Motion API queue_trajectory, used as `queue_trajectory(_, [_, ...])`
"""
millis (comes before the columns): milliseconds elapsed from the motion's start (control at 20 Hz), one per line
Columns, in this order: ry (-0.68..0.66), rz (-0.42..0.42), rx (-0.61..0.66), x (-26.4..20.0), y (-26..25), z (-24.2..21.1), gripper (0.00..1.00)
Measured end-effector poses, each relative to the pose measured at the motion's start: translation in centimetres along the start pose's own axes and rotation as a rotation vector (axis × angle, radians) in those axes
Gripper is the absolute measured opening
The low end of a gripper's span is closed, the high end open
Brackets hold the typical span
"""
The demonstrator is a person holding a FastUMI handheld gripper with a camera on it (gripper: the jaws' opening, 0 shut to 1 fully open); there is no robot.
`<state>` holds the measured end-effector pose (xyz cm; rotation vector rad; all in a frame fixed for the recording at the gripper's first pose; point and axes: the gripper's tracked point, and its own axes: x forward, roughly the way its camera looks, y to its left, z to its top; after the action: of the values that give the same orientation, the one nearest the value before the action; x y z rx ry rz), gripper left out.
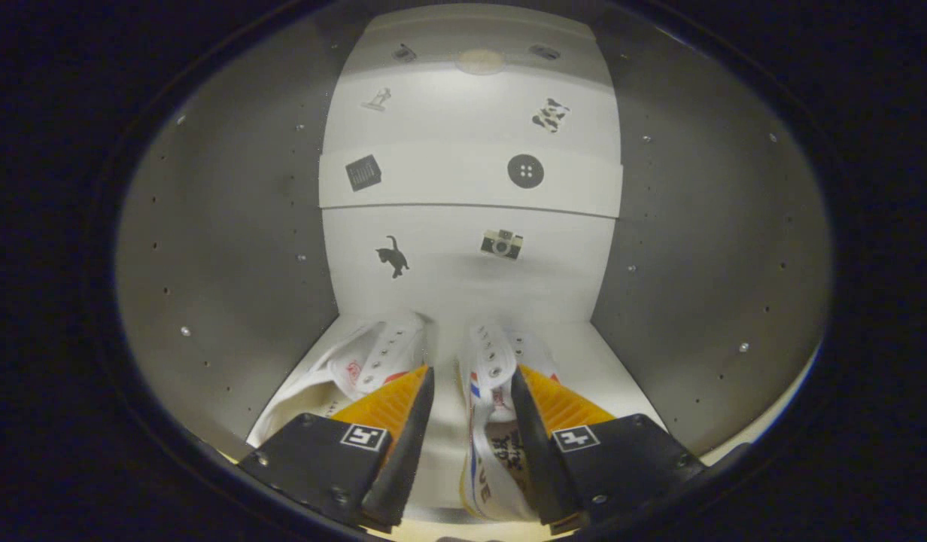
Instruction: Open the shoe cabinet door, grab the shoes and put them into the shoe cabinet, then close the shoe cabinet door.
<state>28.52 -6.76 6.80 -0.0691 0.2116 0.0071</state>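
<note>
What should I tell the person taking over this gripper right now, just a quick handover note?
Gripper: inside the shoe cabinet, fingers apart, not clamped. The right shoe's side wall sits in the gap; whether either finger touches it is unclear.
Left shoe: on the cabinet floor beside the other, partly under the left finger.
Done: door open, both shoes inside.
Left: back the gripper out without dragging a shoe, then close the door.
</note>
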Motion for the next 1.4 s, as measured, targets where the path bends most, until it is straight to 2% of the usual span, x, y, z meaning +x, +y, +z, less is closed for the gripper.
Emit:
queue_trajectory(150, [-0.080, -0.017, -0.022, -2.5, -0.4, 1.3, 0.77])
queue_trajectory(250, [-0.125, -0.027, -0.045, -4.9, -0.5, 2.0, 0.78])
queue_trajectory(350, [-0.162, 0.003, -0.031, -7.9, 0.3, 2.5, 0.85])
queue_trajectory(400, [-0.180, 0.026, -0.015, -9.5, 0.7, 2.6, 0.93])
queue_trajectory(500, [-0.223, 0.054, 0.000, -13.3, 1.2, 2.8, 0.99])
queue_trajectory(1000, [-0.334, 0.139, 0.021, -34.7, 1.9, -0.2, 1.00])
queue_trajectory(1400, [-0.350, 0.066, 0.057, -46.7, -4.1, -4.8, 1.00])
